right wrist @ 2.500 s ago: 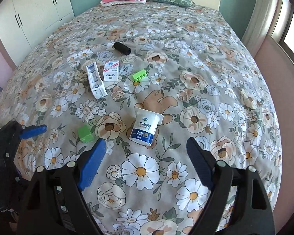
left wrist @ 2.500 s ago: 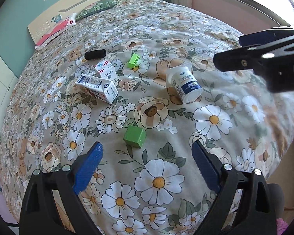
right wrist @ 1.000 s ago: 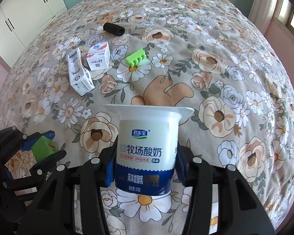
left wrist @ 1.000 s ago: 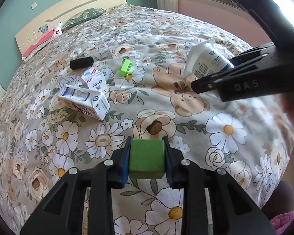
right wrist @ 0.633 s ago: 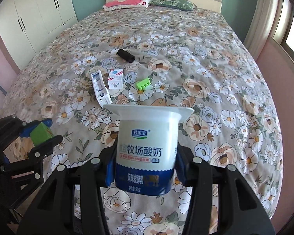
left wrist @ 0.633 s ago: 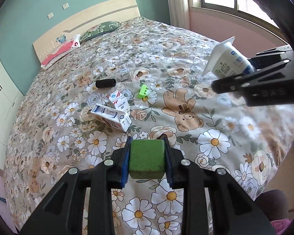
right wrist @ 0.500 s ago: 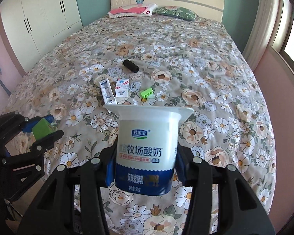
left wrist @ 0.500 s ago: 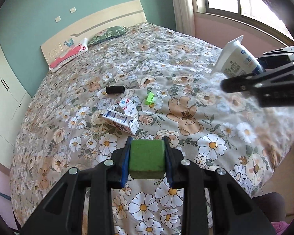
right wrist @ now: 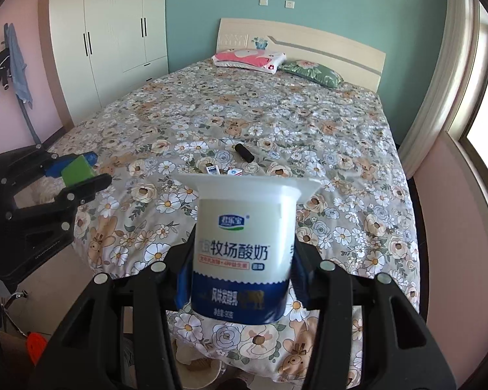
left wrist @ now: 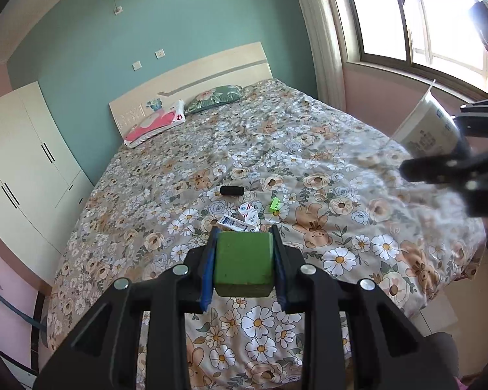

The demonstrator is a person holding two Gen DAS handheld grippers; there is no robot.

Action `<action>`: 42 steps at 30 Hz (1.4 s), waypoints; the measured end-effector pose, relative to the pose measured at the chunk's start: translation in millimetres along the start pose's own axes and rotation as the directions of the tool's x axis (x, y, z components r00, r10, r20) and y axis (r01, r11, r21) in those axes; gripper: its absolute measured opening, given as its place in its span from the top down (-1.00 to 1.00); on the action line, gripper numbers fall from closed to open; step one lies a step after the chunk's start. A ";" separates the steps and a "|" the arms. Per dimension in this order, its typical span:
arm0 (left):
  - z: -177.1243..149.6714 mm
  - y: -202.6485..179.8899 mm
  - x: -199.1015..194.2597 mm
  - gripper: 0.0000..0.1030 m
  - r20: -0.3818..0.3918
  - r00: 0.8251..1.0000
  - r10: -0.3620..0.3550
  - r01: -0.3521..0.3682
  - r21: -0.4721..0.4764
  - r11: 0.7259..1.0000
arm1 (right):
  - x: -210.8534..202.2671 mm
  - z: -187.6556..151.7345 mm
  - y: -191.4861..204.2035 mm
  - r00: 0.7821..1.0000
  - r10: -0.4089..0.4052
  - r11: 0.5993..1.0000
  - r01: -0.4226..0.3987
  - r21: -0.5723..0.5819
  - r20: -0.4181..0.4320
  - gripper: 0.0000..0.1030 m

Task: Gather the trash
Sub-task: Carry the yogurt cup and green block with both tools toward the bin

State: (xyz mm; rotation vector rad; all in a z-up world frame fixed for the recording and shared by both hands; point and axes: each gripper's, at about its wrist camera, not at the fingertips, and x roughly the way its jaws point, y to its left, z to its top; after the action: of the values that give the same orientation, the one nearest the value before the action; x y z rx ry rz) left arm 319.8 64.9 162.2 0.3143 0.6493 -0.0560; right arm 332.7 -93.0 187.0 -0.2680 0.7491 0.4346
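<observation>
your left gripper [left wrist: 243,265] is clamped on a green block [left wrist: 243,262], its blue pads pressed flat against the block's two sides, and you hold it up above the foot end of the bed [left wrist: 309,136]. your right gripper [right wrist: 240,279] is closed on a yogurt cup [right wrist: 244,247], upright with its wide white rim on top and the blue band at the bottom, also raised clear of the floral cover. from the left wrist the cup shows tilted at the right edge, in the other gripper's fingers; from the right wrist the block shows at the left, pinched between the left gripper's fingers. on the bed, near its middle, lie the things not yet picked up: a black cylinder [left wrist: 232,191], a small carton [left wrist: 248,211] with red and blue print just nearer than it, a longer carton [left wrist: 236,223] lying flat beside that and partly hidden behind the block, and a light green clip [left wrist: 275,204] to the right of the cartons. from the right wrist only the tops of the two cartons peek over the cup's rim, and the clip is hidden. a pink pillow [right wrist: 247,57] and a green pillow [right wrist: 310,70] lie by the headboard, and a white wardrobe [right wrist: 114,35] stands to the left
</observation>
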 end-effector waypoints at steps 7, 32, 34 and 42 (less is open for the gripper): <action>-1.2 -1.7 -66.8 0.38 0.035 0.998 0.054 -0.054 0.006 0.999 | -81.9 -19.2 15.4 0.998 0.000 0.999 0.003 -0.045 0.064 0.04; -67.5 -38.7 -183.2 0.38 0.102 0.994 -0.032 0.025 0.062 0.998 | -198.5 -118.5 67.6 0.987 0.090 0.981 -0.065 -0.180 0.132 0.04; -75.3 -41.3 -183.4 0.38 0.098 0.994 -0.044 0.037 0.069 0.997 | -195.1 -126.4 69.3 0.988 0.093 0.980 -0.069 -0.186 0.127 0.04; -111.8 -47.1 -169.5 0.38 0.052 0.993 -0.105 0.101 0.074 0.992 | -164.0 -169.9 85.4 0.987 0.147 0.968 -0.130 -0.214 0.065 0.04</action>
State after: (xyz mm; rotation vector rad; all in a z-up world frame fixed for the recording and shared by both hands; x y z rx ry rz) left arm 112.2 46.2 167.7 0.3463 0.6086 -0.1867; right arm 84.6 -129.9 176.0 -0.3947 0.6459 0.6551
